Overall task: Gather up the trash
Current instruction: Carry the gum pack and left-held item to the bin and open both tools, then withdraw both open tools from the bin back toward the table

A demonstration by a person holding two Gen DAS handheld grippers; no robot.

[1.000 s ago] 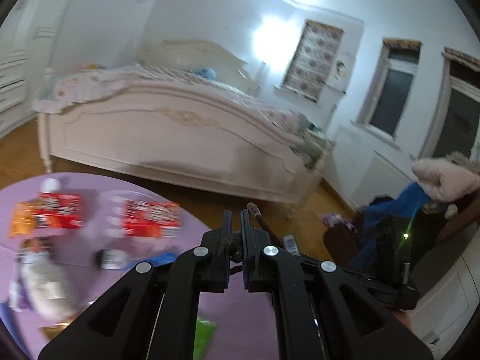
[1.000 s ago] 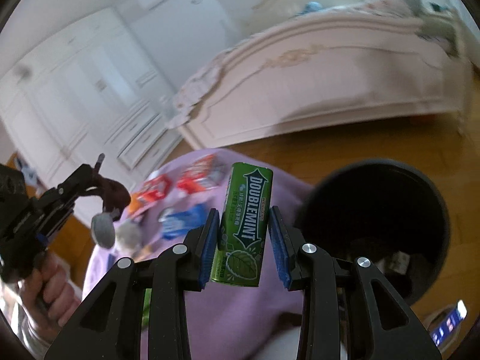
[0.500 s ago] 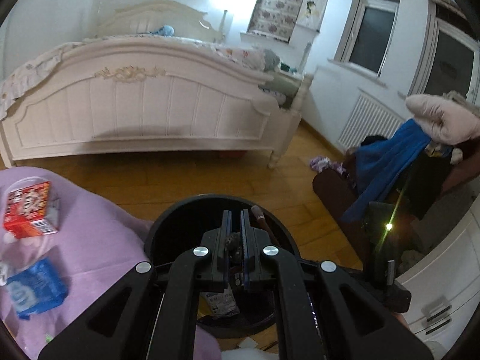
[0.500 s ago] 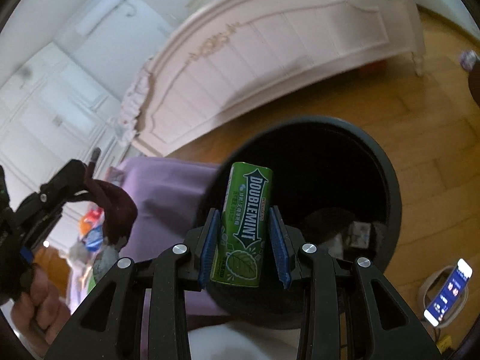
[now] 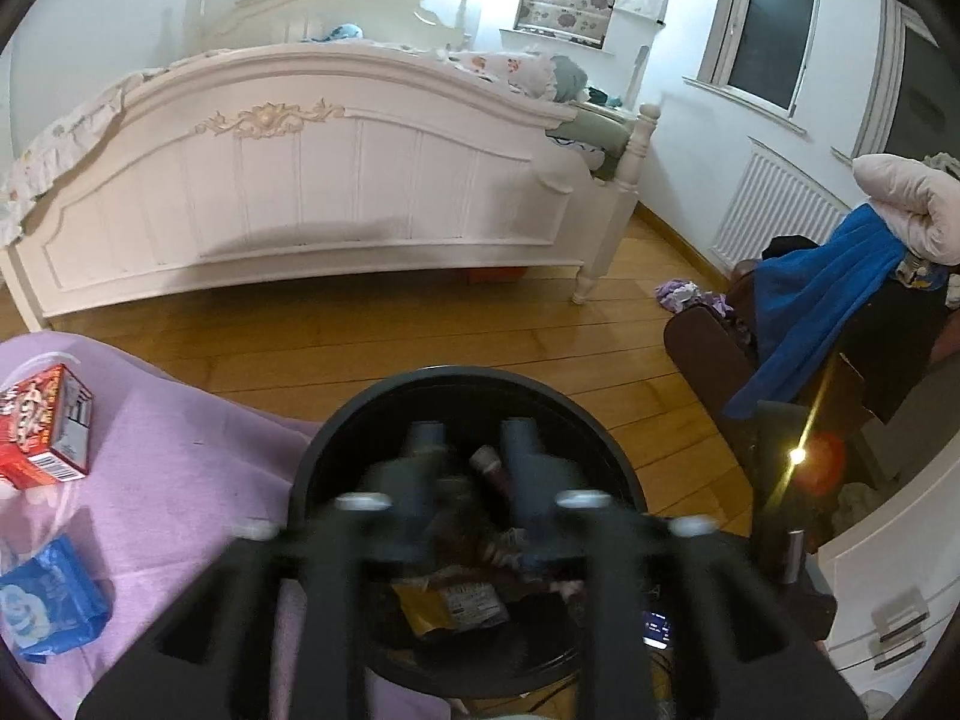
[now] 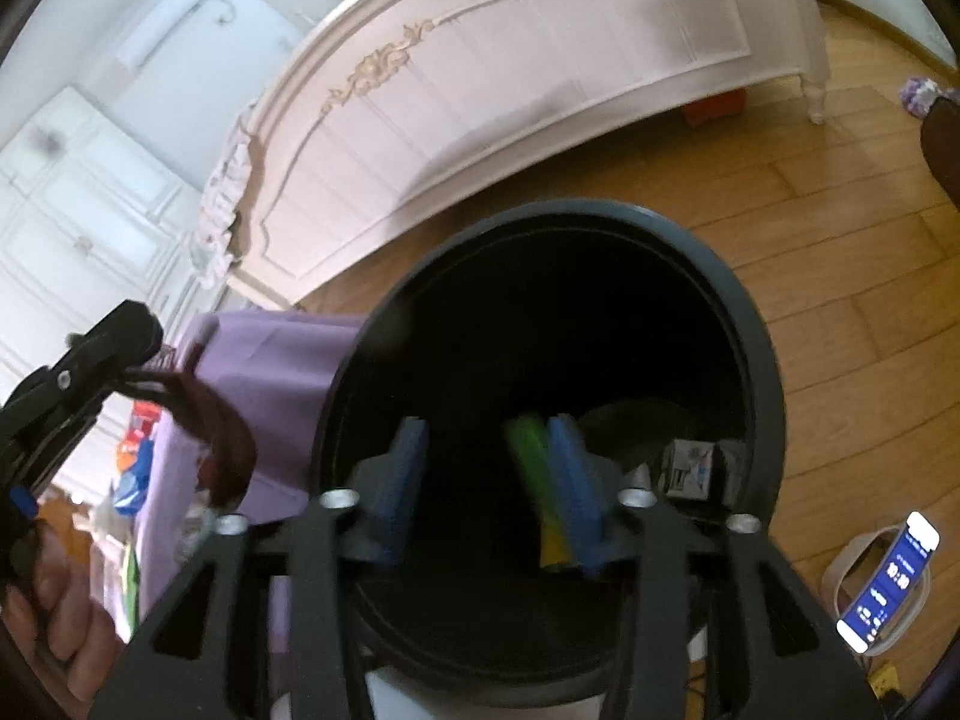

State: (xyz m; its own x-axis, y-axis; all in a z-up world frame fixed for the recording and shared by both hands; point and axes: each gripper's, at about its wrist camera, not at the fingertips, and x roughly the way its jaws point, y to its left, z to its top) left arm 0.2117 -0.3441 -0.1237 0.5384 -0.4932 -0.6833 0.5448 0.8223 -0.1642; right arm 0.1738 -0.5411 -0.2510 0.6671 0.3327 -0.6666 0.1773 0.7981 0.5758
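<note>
Both grippers held over black bin (image 6: pixel 762 360), lower centre of frame.

Right gripper (image 6: pixel 489 486): jaws just parted, released; green gum pack (image 6: pixel 531 468) blurred, lying against right-hand pad, left-hand pad clear of it, inside bin mouth.

Left gripper (image 5: pixel 471 456): jaws just parted, blurred; dark reddish object (image 5: pixel 489 468) seen between fingers, grip not discernible.

Wrappers (image 5: pixel 447 600) seen at bin bottom.

Purple cloth (image 5: pixel 180 450) at lower left.
</note>
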